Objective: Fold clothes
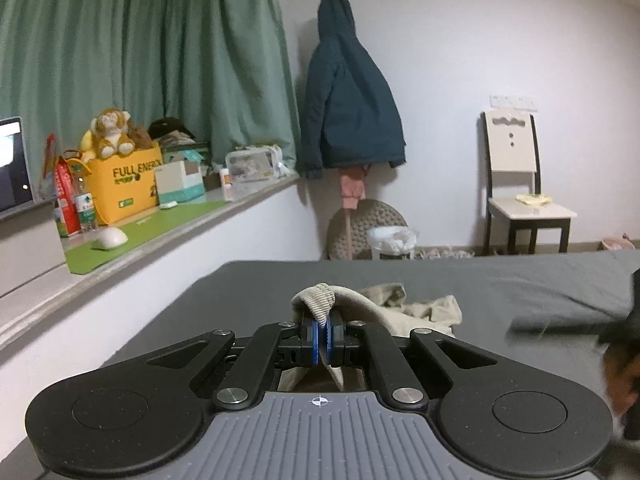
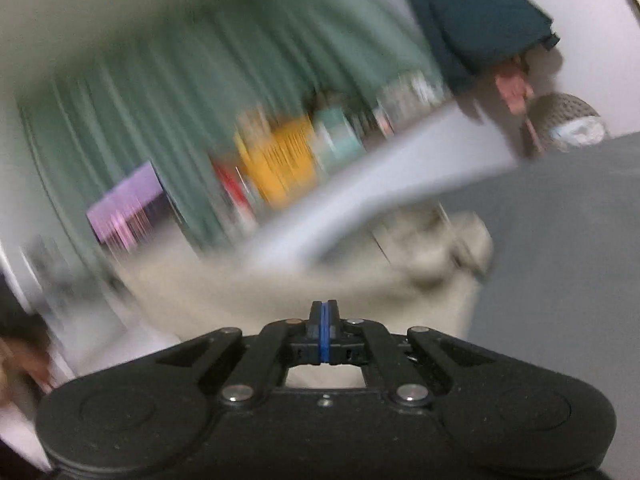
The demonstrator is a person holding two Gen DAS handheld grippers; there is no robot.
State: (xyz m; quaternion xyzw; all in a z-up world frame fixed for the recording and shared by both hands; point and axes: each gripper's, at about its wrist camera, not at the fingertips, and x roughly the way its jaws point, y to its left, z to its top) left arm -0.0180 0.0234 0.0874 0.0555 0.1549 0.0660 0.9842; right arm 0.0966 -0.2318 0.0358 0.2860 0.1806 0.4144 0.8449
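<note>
L wrist cam: we sit low over the grey bed, level, facing the hanging teal jacket. R wrist cam: rolled, blurred, also close over the bed. Both views share the jacket, w/ green curtain left of it.

**Both grippers closed, right one in a blur**

Your left gripper sits level, its blue-padded jaws pressed together with a fold of the beige garment pinched between them. Your right gripper is tilted, its view smeared by motion; its jaws meet pad to pad, and whether any cloth is caught between them cannot be told.
</note>
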